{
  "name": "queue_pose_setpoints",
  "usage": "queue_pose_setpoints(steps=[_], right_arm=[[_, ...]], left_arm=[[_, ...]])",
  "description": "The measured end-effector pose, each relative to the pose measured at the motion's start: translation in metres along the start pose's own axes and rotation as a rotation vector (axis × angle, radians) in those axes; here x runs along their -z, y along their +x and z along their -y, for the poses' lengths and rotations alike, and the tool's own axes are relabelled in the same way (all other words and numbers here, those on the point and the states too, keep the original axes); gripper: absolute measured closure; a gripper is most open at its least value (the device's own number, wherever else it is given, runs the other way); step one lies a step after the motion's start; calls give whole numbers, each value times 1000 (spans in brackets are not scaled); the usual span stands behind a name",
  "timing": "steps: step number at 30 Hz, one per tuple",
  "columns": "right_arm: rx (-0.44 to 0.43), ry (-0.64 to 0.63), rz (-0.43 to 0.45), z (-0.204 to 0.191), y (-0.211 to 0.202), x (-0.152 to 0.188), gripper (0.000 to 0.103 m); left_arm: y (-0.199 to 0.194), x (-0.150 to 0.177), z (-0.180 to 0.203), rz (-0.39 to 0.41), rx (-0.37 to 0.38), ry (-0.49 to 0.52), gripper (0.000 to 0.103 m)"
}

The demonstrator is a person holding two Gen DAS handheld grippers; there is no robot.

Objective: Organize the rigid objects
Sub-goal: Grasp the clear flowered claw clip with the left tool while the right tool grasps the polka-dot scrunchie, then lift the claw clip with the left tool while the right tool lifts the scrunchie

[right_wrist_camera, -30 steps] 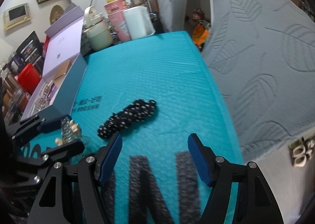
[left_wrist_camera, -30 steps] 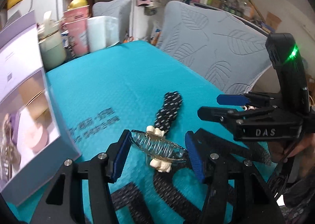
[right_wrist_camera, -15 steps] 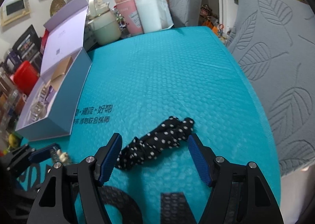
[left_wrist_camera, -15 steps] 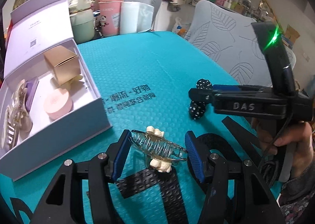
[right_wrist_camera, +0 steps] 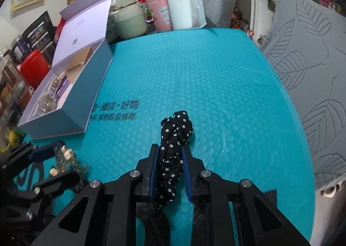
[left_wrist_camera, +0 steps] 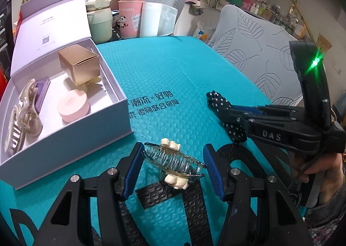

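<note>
A clear hair claw clip with cream beads [left_wrist_camera: 173,162] sits between the blue pads of my left gripper [left_wrist_camera: 172,166], gripped end to end, just above the teal mat; it also shows in the right wrist view [right_wrist_camera: 62,159]. My right gripper [right_wrist_camera: 170,155] is shut on a black polka-dot scrunchie [right_wrist_camera: 176,135], which lies stretched on the mat; it also shows in the left wrist view [left_wrist_camera: 218,101]. An open lilac box [left_wrist_camera: 64,103] on the left holds a gold carton [left_wrist_camera: 80,67], a pink round case [left_wrist_camera: 73,105] and a pearly claw clip [left_wrist_camera: 23,120].
At the mat's far edge stand a green jar [left_wrist_camera: 100,21], pink cups [left_wrist_camera: 130,14] and a white paper pack [left_wrist_camera: 155,18]. Grey leaf-pattern chairs [right_wrist_camera: 313,51] stand along the right side. Jars and a red container [right_wrist_camera: 32,66] crowd the left beyond the box.
My right gripper closed on the polka-dot scrunchie. My left gripper carried the clear claw clip left toward the open box, which has come into full view.
</note>
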State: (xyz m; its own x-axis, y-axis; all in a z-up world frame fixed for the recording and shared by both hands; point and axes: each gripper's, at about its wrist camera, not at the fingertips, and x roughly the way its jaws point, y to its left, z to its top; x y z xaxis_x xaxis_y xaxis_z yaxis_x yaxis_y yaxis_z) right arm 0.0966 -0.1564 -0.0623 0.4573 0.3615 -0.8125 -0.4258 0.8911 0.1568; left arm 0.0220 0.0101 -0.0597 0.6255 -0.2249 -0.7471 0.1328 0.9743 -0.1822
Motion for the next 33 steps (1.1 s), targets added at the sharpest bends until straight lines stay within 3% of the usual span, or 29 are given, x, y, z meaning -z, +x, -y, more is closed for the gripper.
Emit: queue_pose_setpoints(steps=[17, 19, 21, 24, 31, 33], right_arm=[[-114, -41, -60, -32, -27, 49, 83], [-81, -50, -46, -36, -28, 53, 81], [-67, -56, -35, -39, -28, 57, 67], [-50, -54, -28, -40, -30, 59, 63], [-28, -29, -19, -38, -32, 62, 63], [-15, -31, -16, -37, -31, 63, 79]], left_arm=[[-27, 23, -9, -15, -6, 4, 47], [-24, 26, -10, -26, -8, 5, 47], [-19, 28, -14, -38, 10, -7, 47], [-9, 30, -18, -70, 30, -29, 47], [-8, 32, -17, -29, 46, -12, 49], [-9, 33, -15, -23, 54, -5, 65]])
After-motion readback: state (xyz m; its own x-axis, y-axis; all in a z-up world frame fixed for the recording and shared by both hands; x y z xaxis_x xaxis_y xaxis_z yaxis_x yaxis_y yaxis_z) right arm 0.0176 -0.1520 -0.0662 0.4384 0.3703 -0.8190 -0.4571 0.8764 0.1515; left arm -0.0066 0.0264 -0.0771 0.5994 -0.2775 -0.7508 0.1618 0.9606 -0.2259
